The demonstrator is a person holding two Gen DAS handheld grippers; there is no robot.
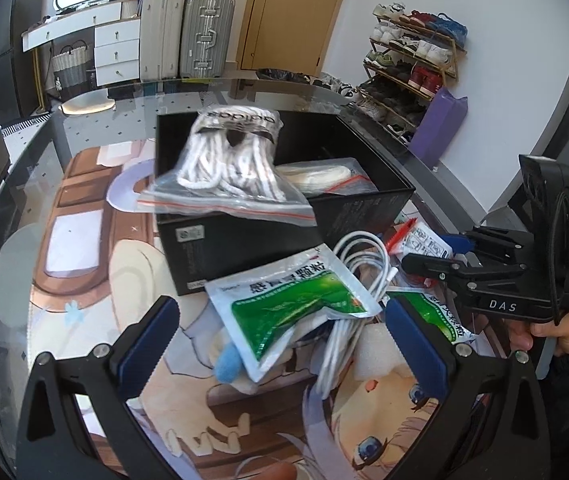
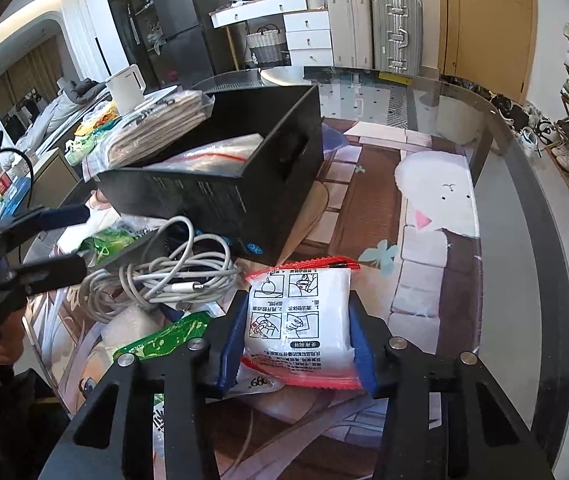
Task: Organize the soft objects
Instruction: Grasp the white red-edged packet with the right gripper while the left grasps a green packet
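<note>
The step in hand looks like a pick-up. The right claw (image 2: 298, 330) is clamped on a white packet with red edges (image 2: 298, 316), its blue pads pressed against both sides, and the packet sits low over the counter (image 2: 524, 240). The black box (image 2: 212, 196) stands ahead and to the left of that claw, already holding a clear bag. The next move likely calls for lifting the packet over the box wall and letting go inside.

The left claw (image 1: 280, 340) is spread apart and holds nothing; a green sachet (image 1: 296, 308) and a coiled white cable (image 1: 360, 264) lie just ahead between its fingers.

Only the left view shows the bag of white rope (image 1: 228, 164) perched on the box's near edge; only the right view shows the grip on the packet.
</note>
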